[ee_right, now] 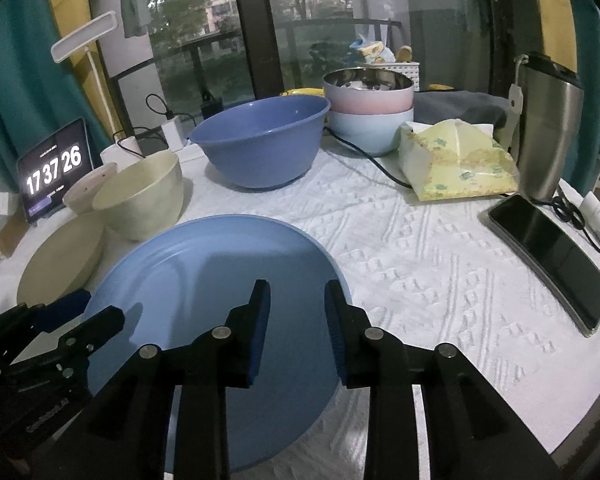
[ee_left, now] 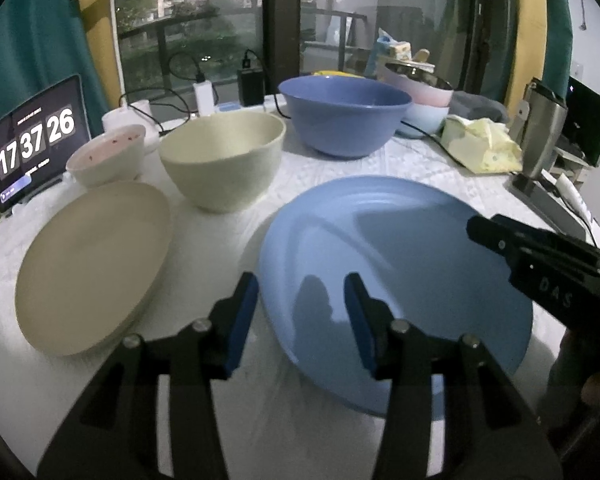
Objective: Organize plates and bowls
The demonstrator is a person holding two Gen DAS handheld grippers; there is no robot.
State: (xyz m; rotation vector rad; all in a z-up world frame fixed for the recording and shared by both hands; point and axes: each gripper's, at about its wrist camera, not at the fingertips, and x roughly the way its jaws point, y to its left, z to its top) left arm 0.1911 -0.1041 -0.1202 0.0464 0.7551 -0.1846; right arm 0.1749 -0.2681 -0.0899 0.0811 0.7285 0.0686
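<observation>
A light blue plate [ee_left: 400,248] [ee_right: 204,272] lies flat on the white tablecloth in front of both grippers. My left gripper [ee_left: 300,280] is open, its fingers straddling the plate's left rim without pressing on it. My right gripper [ee_right: 298,284] is open at the plate's right rim, pads apart and off it. To the left lies a beige plate [ee_left: 92,264]. Behind the plates stand a cream bowl [ee_left: 224,160], a large blue bowl [ee_left: 344,116] and a small pinkish bowl [ee_left: 108,156]. Pink and pale blue bowls [ee_right: 368,108] are stacked at the back.
A tablet showing a clock [ee_left: 36,140] leans at the far left. On the right are a tissue pack [ee_right: 456,160], a steel tumbler [ee_right: 548,124] and a phone [ee_right: 548,256] with its cable. Chargers and cords crowd the back edge by the window.
</observation>
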